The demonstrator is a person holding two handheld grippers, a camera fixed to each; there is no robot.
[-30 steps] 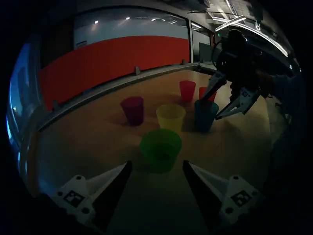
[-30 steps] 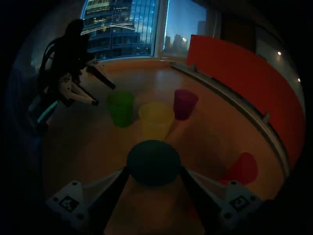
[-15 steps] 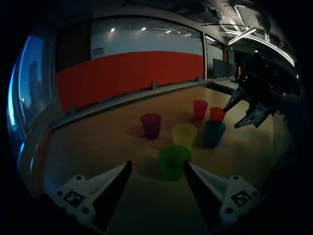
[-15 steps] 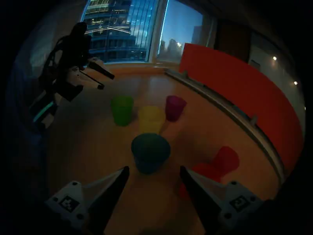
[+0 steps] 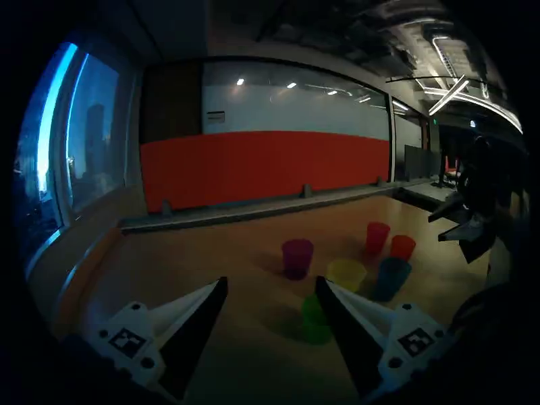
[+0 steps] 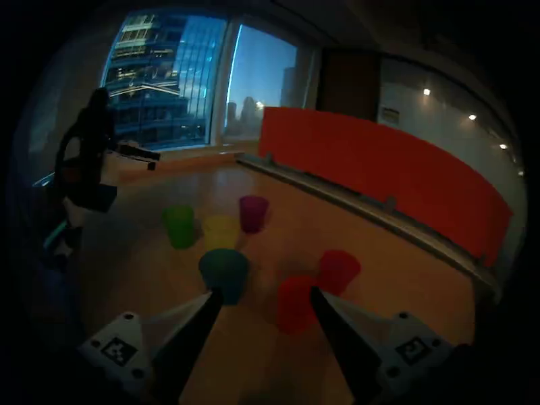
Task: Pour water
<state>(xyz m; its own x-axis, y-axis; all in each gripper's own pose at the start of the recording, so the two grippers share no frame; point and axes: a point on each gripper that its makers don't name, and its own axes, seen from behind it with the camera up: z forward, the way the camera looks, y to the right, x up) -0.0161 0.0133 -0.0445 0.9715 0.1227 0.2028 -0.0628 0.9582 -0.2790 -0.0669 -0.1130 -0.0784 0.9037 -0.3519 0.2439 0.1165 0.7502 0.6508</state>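
Left claw [image 5: 270, 280]: spread wide, empty.
Right claw [image 6: 265, 290]: spread wide, empty too.
Teal cup [image 6: 224, 273]: at its eleven o'clock. Likely light, squashy plastic, so grip mid-wall, gently.

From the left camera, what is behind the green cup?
The yellow cup, with the purple cup farther back. The hand-held gripper's finger covers the green cup's right edge.

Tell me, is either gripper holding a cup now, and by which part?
Nothing is held: the left gripper and the right gripper both stand open, gripping nothing.
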